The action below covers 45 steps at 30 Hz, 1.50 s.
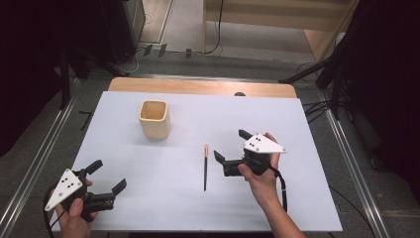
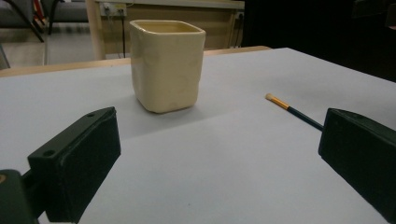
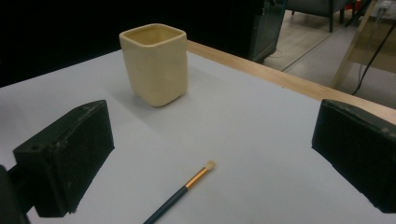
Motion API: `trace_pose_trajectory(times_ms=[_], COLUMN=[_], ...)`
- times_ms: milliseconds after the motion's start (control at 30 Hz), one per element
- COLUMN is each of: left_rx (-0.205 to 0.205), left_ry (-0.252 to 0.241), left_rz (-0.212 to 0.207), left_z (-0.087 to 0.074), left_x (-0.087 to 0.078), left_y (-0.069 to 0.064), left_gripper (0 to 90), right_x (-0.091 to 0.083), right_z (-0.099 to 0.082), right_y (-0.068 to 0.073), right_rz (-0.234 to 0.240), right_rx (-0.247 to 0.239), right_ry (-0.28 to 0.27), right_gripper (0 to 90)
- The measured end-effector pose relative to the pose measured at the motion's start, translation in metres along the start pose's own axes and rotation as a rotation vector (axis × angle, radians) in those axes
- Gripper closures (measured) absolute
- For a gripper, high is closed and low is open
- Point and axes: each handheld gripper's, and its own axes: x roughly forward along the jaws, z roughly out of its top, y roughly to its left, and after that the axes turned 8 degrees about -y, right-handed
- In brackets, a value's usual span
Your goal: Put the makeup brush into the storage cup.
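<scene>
The left gripper [image 1: 106, 174] hangs low over the white-covered counter [image 1: 148, 208], jaws spread wide and empty. The right gripper [image 1: 229, 146] (jaws likewise parted, grasping nothing) sits just beside the slim dark-handled brush with gold ferrule [image 1: 205, 167], which lies flat ahead of its jaws. The cream square ceramic cup [image 1: 154, 119] stands upright, well apart.

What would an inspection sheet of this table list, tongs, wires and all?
Surface: white table with a wooden far edge.
Job's things: cream square cup, upright, apparently empty; makeup brush lying flat, bristles toward the far side.
Clutter: nothing seen.
Grippers: left tongs open, holding nothing; right tongs open beside the brush, holding nothing.
Cables: black cable trailing from the right tongs.
Surroundings: grey floor, dark stands, floor cables.
</scene>
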Motion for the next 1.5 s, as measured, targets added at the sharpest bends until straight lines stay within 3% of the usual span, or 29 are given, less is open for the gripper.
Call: trace_pose_trajectory(times_ms=[200, 400, 700, 867, 1000, 1167, 1400, 1500], left_rx=[-0.003, -0.002, 0.002, 0.001, 0.002, -0.001, 0.001, 0.001], left_ry=[-0.001, 0.002, 0.005, 0.006, 0.007, 0.006, 0.012, 0.015], left_rz=[-0.001, -0.003, -0.004, -0.005, -0.009, -0.011, -0.016, -0.017], left_z=[0.000, 0.000, 0.000, 0.000, -0.001, -0.001, -0.001, -0.002], left_x=[0.000, 0.000, 0.001, 0.001, 0.001, 0.002, 0.002, 0.003], left_y=[0.000, 0.000, 0.000, 0.000, 0.001, 0.001, 0.000, 0.000], left_gripper=[0.0, 0.0, 0.0, 0.0, 0.0, 0.0, 0.0, 0.0], right_x=[0.009, 0.021, 0.037, 0.048, 0.057, 0.067, 0.075, 0.080], right_z=[0.005, 0.010, 0.016, 0.016, 0.014, 0.011, 0.009, 0.008], right_y=[0.002, 0.000, 0.003, 0.006, 0.005, 0.006, 0.006, 0.004], right_rz=[0.006, -0.008, 0.030, 0.043, 0.011, 0.016, -0.007, -0.025], right_rx=[-0.003, -0.018, -0.046, -0.025, -0.002, 0.018, 0.051, 0.079], right_ry=[0.034, 0.133, 0.250, 0.339, 0.409, 0.494, 0.535, 0.585], right_gripper=[0.0, 0.0, 0.2, 1.8, 7.0, 8.1, 14.3, 15.7])
